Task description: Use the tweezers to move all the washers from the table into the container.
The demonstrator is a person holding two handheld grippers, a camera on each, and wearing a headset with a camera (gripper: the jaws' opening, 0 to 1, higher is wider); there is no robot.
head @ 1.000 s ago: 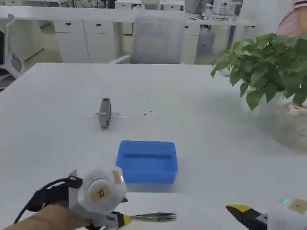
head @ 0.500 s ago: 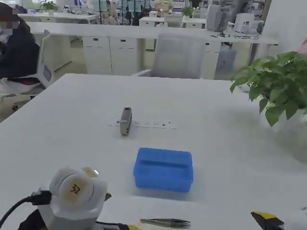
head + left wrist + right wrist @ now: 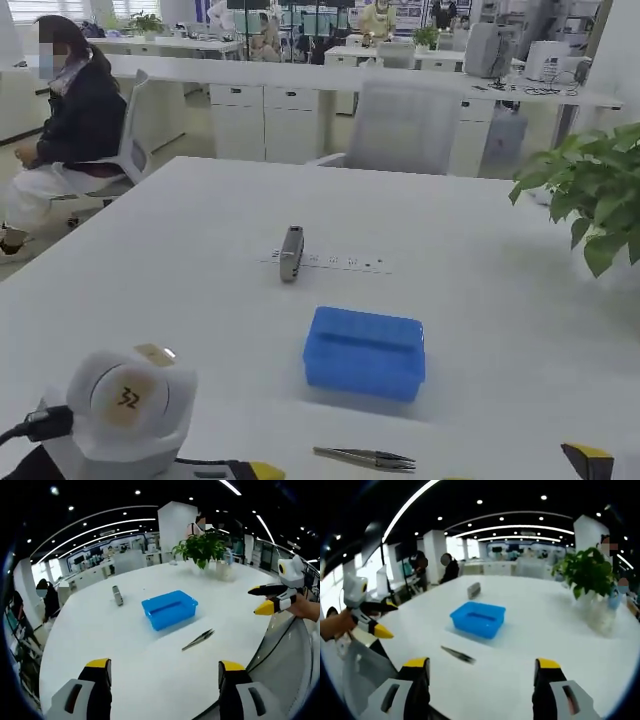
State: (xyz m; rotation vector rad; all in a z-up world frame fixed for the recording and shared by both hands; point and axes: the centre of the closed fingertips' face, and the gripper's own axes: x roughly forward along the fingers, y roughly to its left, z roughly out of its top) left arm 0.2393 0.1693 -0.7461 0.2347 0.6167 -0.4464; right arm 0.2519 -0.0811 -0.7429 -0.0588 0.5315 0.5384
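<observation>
Both tongs are wide open and hold nothing: the left tongs [image 3: 164, 680] and the right tongs [image 3: 481, 677] wait at the near edge of the table [image 3: 180, 260]. The tweezers [image 3: 365, 458] lie flat just ahead of them, in between the two. Past the tweezers sits the blue container [image 3: 365, 352]. Far past that is a row of tiny specks, likely the washers [image 3: 345, 263], next to a small grey block [image 3: 291, 252]. The tweezers are thin and the white table looks smooth, so I think they could slide away or get pinched crooked. The tiny washers could easily be dropped or flicked off. The room is a big bright office with desks, a chair [image 3: 405, 125], a leafy plant [image 3: 590, 195] and a sitting person [image 3: 70, 130].
</observation>
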